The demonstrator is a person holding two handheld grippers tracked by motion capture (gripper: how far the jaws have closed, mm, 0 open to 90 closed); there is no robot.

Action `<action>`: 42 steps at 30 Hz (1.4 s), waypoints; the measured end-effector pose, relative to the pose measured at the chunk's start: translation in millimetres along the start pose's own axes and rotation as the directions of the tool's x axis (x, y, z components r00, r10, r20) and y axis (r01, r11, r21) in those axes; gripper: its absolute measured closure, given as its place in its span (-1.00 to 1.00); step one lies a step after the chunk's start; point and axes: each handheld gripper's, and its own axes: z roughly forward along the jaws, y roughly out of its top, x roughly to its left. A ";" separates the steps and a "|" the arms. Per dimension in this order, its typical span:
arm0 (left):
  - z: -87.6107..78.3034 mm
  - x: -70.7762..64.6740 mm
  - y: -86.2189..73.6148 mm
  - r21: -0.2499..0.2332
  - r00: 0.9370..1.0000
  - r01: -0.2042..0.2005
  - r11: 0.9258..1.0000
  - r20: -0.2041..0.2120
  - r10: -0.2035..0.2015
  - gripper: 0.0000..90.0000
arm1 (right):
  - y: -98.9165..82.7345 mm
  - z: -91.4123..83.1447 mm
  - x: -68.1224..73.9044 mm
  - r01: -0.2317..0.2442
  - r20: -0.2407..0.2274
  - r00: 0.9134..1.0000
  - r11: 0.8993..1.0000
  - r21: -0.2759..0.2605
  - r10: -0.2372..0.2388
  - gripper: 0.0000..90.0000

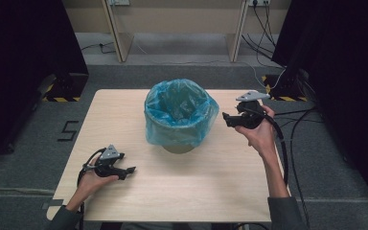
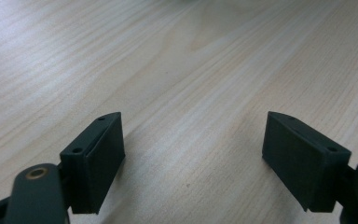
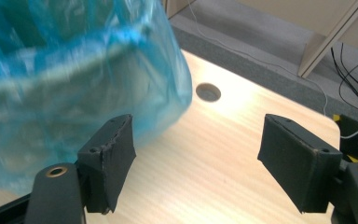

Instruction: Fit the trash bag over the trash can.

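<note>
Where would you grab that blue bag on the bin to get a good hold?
Probably the loose plastic folded over the rim of the blue bag, on the side facing the right gripper. It bunches outward there, so open fingers coming level from the right could likely pinch a fold.

- The round bin lined with a crinkled blue plastic bag [image 1: 181, 115] blocks the middle of the pale wooden table [image 1: 211, 191].
- Bare tabletop lies open along the near edge.
</note>
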 end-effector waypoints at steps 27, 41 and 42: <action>0.0 0.0 -0.1 0.001 1.000 -0.001 1.000 0.000 0.001 -0.56 | -113.2 -11.9 40.5 -0.017 -0.013 1.000 1.000 -0.005 0.017 -0.63; 0.0 0.0 -0.1 0.001 1.000 -0.001 1.000 0.000 0.001 -0.56 | -161.7 -1.0 62.3 -0.032 -0.055 0.998 0.998 0.053 0.035 -0.65; 0.0 0.0 -0.1 0.002 1.000 -0.001 1.000 0.000 0.001 -0.56 | -163.5 -0.1 62.7 -0.037 -0.056 0.998 0.998 0.059 0.041 -0.64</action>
